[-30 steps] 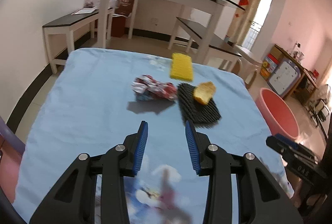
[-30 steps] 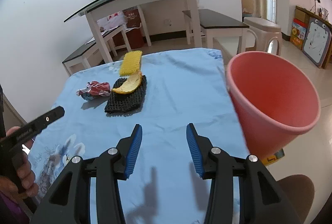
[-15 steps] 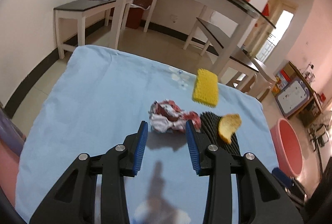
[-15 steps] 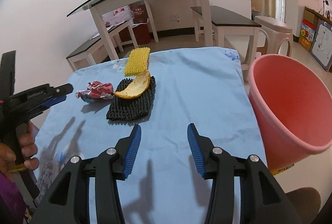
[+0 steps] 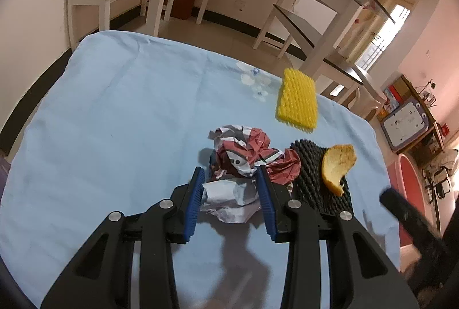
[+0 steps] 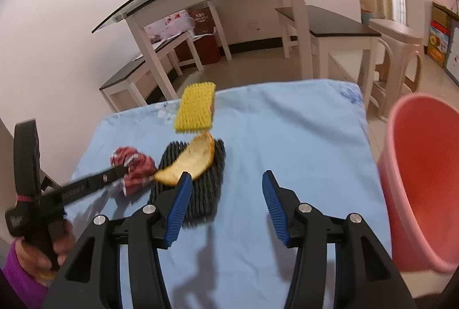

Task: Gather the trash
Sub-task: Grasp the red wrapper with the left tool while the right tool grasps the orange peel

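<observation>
Pale-blue cloth-covered table [image 5: 109,119], dining room behind. Landmark: crumpled red-and-white paper wrapper ball [image 5: 243,154].

Left gripper [image 5: 231,188]: half open, jaws straddling near side of ball, white fold between pads; cannot tell if pads touch it, nothing gripped. Right gripper [image 6: 223,200]: jaws opening, empty, hovering right of ball, over near end of black ribbed foam fruit net [image 6: 200,188].

Risks, as judged:
- Closing now likely pinches only loose near fold; ball unfolds or slips out on lift.
- Pads low, could snag cloth.
- Black net touches ball's right side, could drag along with curled orange peel [image 5: 338,165] on it.
- Yellow foam net [image 5: 297,102] beyond ball, clear.
- Pink plastic bucket [image 6: 421,180] far right of ball, off table edge; long carry, drop possible.
</observation>
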Tool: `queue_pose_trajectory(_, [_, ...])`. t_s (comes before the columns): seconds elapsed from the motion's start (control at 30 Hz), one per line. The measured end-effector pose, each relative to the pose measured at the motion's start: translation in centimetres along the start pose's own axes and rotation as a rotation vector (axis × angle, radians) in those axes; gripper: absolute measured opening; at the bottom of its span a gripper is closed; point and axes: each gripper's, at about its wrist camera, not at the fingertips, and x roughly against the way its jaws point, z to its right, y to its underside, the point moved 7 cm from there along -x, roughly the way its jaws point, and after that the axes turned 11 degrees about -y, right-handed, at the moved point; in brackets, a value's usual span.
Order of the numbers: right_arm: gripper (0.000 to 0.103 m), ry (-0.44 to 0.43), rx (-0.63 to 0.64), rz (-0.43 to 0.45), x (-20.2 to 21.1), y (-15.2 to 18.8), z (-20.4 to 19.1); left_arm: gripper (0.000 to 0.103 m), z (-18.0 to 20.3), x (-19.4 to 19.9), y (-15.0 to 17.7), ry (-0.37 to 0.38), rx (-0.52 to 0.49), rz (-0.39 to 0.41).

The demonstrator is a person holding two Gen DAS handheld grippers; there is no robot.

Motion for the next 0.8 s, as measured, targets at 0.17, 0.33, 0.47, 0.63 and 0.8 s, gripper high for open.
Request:
queue_pose_trajectory(0.17, [0.052, -0.022, 0.041, -0.014, -2.4, -1.5, -0.1, 0.032, 0.0, 0.1, 0.8, 0.009, -0.019, -0.009])
queue_pose_trajectory(0.33, [0.053, -0.044, 0.050, -0.044, -4.7, -2.0, -0.1, 0.015, -0.2, 0.5, 1.2, 0.014, -0.026, -0.008])
queue_pose_trajectory(0.47, [0.020, -0.068, 0.063, -0.070, -6.3, -2.2, -0.5, 0.014, 0.1, 1.4, 1.0, 0.013, -0.044, 0.020])
queue_pose_trajectory(0.63, [0.004, -0.081, 0.054, -0.075, -6.3, -2.2, -1.3, 0.014, 0.4, 2.5, 0.9, 0.018, -0.045, 0.046])
queue_pose_trajectory(0.8, [0.004, -0.084, 0.048, -0.038, -3.7, -2.0, -2.3, 0.014, 0.4, 4.0, 1.2, 0.022, -0.041, 0.070])
